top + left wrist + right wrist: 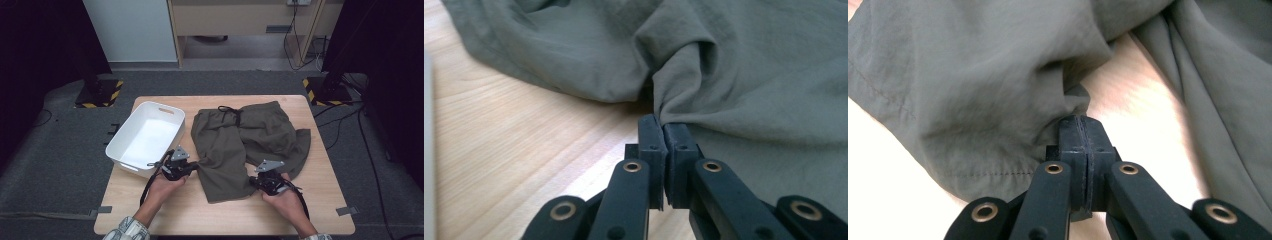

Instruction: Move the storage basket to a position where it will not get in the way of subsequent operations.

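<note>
The surface (165, 210) is a pale wooden top, and most of its middle is taken by the shorts (235, 140) — olive, lying flat with the waistband and drawstring at the far side and one leg reaching toward the person. A white bin (131, 148) stands just left of them, empty.

The left tool (189, 167) is clenched on the left edge of the near leg; in the left gripper view a bunched fold of fabric (684, 95) runs into its closed jaws. The right tool (254, 181) is clamped on the same leg's right side near the hem, its jaws pressed together on a pinch of cloth (1068, 107).

Both pinches look thin, so the likely failure is a slip — if the hands lift or fold unevenly, one corner could pull free and the leg would sag. The far leg, rumpled at the right, may drag along too.
</note>
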A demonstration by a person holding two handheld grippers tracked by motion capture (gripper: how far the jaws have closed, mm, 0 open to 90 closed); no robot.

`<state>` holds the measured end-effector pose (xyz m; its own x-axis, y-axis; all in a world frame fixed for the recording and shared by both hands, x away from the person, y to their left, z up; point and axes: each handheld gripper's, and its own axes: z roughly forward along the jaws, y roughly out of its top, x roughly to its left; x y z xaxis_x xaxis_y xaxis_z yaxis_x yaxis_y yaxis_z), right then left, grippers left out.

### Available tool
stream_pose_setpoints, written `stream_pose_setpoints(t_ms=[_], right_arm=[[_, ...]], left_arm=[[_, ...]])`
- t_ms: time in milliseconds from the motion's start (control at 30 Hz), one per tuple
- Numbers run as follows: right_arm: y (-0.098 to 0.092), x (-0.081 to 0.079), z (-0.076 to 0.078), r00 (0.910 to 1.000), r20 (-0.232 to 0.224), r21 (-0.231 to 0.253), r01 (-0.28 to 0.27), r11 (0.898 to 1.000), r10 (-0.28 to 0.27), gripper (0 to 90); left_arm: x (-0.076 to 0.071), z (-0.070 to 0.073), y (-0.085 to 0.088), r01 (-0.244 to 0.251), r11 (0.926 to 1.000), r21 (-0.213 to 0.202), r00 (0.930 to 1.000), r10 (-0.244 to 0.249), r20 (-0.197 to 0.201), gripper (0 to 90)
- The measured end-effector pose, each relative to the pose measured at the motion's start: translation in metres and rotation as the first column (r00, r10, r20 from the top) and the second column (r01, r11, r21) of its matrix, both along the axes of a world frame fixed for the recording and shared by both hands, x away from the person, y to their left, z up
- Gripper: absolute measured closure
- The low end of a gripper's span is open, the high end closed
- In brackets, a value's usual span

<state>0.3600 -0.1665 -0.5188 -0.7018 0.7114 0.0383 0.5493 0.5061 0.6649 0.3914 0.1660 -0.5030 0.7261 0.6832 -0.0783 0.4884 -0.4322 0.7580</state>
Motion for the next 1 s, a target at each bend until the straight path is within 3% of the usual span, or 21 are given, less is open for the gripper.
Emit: stream_pose_setpoints(t_ms=[200,433,633,667,767,867,933,1000], right_arm=[[-0.015,-0.017,0.01,0.9999,0.003,-0.009,0.011,1.0,-0.011,89.9],[-0.033,-0.037,0.032,0.9985,0.04,0.024,0.036,0.999,-0.037,89.9],[-0.033,-0.04,0.047,0.9971,0.067,0.057,0.032,0.998,-0.036,90.0],[-0.032,-0.041,0.048,0.9965,0.076,0.062,0.03,0.998,-0.034,89.9],[-0.029,-0.039,0.046,0.9979,0.059,0.054,0.024,0.998,-0.027,87.6],[-0.028,-0.033,0.042,0.9954,0.079,0.035,0.051,0.998,-0.053,76.5],[-0.028,-0.03,0.043,0.9933,0.092,0.041,0.066,0.997,-0.07,71.1],[-0.023,-0.028,0.043,0.9924,0.107,0.068,0.053,0.996,-0.06,66.2]], left_arm=[[-0.009,0.003,-0.006,0.034,0.9994,-0.001,0.9994,-0.034,0.003,87.5],[-0.021,0.018,-0.008,0.053,0.9978,-0.04,0.9979,-0.052,0.039,88.9],[-0.03,0.032,0.003,0.0,0.9966,-0.082,0.9959,0.007,0.091,89.0],[-0.031,0.034,0.005,-0.002,0.9973,-0.074,0.9957,0.009,0.093,88.9],[-0.03,0.025,0.005,0.034,0.999,-0.028,0.9988,-0.033,0.037,88.2],[-0.03,0.013,-0.003,0.088,0.9957,0.028,0.9958,-0.087,-0.028,87.6],[-0.032,0.01,-0.008,0.094,0.9937,0.061,0.9954,-0.093,-0.022,86.6],[-0.032,0.01,-0.01,0.081,0.9949,0.061,0.9967,-0.081,-0.007,78.9]])
